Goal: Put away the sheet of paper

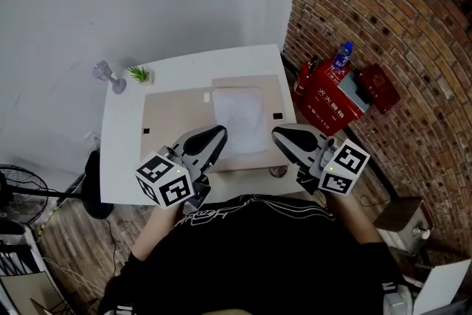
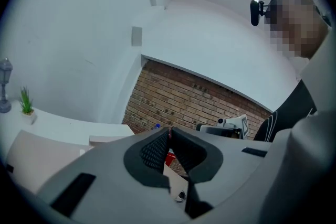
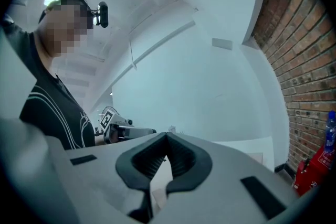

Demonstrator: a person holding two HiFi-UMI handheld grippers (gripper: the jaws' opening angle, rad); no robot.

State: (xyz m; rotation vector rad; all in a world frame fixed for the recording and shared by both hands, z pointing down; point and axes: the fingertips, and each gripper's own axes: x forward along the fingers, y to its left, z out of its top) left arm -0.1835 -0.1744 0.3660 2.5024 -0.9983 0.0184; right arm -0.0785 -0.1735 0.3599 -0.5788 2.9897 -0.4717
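The white sheet of paper (image 1: 240, 116) lies flat on a beige mat (image 1: 177, 118) in the middle of the white table (image 1: 122, 151). My left gripper (image 1: 219, 133) hangs over the mat's near edge, just left of the sheet's near corner. Its jaws are shut with nothing between them, as the left gripper view (image 2: 169, 131) also shows. My right gripper (image 1: 279, 133) hovers at the sheet's near right side, clear of it. In the right gripper view (image 3: 166, 136) its jaws meet at the tips and hold nothing. The two grippers point toward each other.
A small potted plant (image 1: 139, 73) and a grey stand (image 1: 110, 76) sit at the table's far left corner. Against the brick wall on the right are a red box (image 1: 330, 98) and a blue bottle (image 1: 343, 53). A fan (image 1: 18, 188) stands on the floor at left.
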